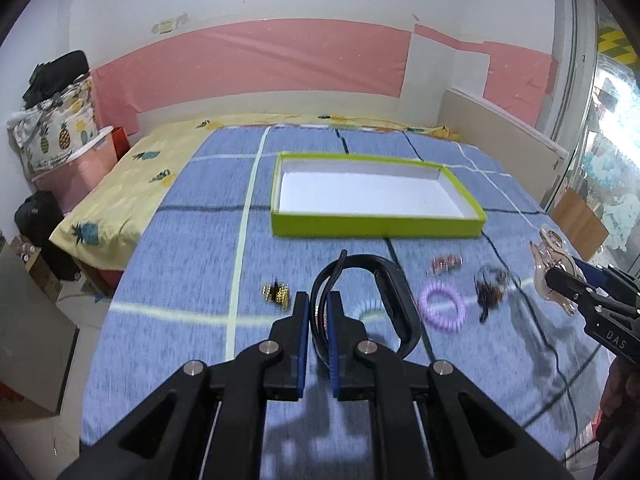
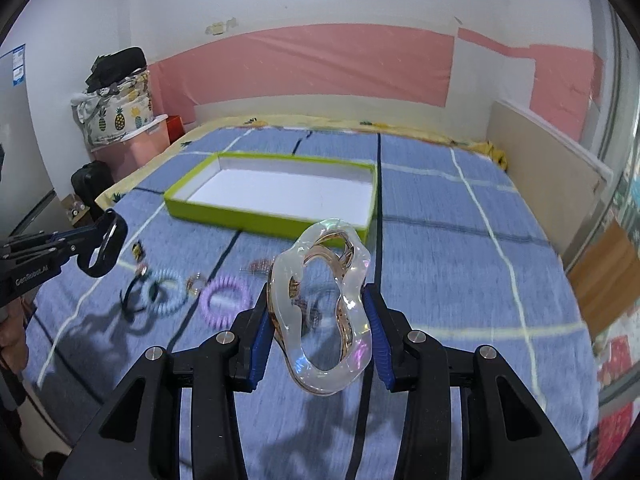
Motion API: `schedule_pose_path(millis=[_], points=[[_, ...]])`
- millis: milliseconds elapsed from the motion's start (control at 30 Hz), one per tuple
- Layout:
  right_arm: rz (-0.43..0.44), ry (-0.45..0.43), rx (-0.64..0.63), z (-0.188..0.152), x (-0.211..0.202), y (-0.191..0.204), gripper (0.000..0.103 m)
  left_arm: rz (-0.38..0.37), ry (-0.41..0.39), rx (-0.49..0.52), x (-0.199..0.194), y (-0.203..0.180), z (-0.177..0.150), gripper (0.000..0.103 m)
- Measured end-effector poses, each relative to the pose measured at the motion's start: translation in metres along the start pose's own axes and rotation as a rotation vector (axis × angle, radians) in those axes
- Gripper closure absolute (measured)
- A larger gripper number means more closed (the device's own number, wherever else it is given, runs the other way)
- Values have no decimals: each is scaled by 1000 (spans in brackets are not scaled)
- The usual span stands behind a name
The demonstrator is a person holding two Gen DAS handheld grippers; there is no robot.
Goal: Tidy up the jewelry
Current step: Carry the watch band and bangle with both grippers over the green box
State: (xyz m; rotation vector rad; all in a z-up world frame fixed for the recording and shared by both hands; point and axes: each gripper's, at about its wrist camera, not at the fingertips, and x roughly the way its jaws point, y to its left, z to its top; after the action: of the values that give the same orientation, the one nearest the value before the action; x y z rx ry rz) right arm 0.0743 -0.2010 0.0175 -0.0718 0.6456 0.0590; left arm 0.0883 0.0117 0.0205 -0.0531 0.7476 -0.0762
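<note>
Nearest, the left hand-held gripper [image 1: 318, 312] is clamped on a black loop-shaped wristband [image 1: 394, 296], its blue pads pinching the band's near side, lifted above the blue checked bedspread [image 1: 192, 264]. Likewise the right hand-held gripper [image 2: 320, 304] is closed on a large translucent iridescent hair claw with gold-toned inner parts [image 2: 328, 304], held up off the bed between both pads. Below and just beyond them, small pieces lie scattered on the bedspread: a lilac spiral hair tie [image 2: 225, 298], a pale blue spiral hair tie [image 2: 164, 292] to its left, a small ring-like piece [image 2: 196, 282] between the two, a gold and black hair clip [image 1: 277, 294], a reddish beaded piece [image 1: 445, 264] and a dark tangled item [image 1: 490, 290], blurred. Farther on, a shallow rectangular lime-green box with a white inside [image 1: 376, 226] rests on the bedspread. Beyond it, the yellow pineapple-print sheet [image 1: 120, 200] runs to the pink and white wall [image 1: 280, 56].
</note>
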Motion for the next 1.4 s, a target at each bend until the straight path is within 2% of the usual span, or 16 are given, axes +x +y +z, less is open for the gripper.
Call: schedule_pose_path(millis=[267,467,767,1067,1233,1300,1400], points=[[25,-1,-18,50,51,-1,60,-3,9,33,47,1,55,94],[44,51,-3,81,111,-2,60,28,31,47,95,5,90,94],[36,159,17,88,180,-6,60,60,101,66,166,10,112,94],[-6,185,30,94,199,-15,59,85,160,45,201,12,117,94],[13,190,42,94,199,-19,58,81,158,33,205,13,117,93],[22,183,44,94,194,-19,53,68,158,30,204,13,117,92],[29,160,50,94,183,-19,49,57,148,16,199,15,118,79]])
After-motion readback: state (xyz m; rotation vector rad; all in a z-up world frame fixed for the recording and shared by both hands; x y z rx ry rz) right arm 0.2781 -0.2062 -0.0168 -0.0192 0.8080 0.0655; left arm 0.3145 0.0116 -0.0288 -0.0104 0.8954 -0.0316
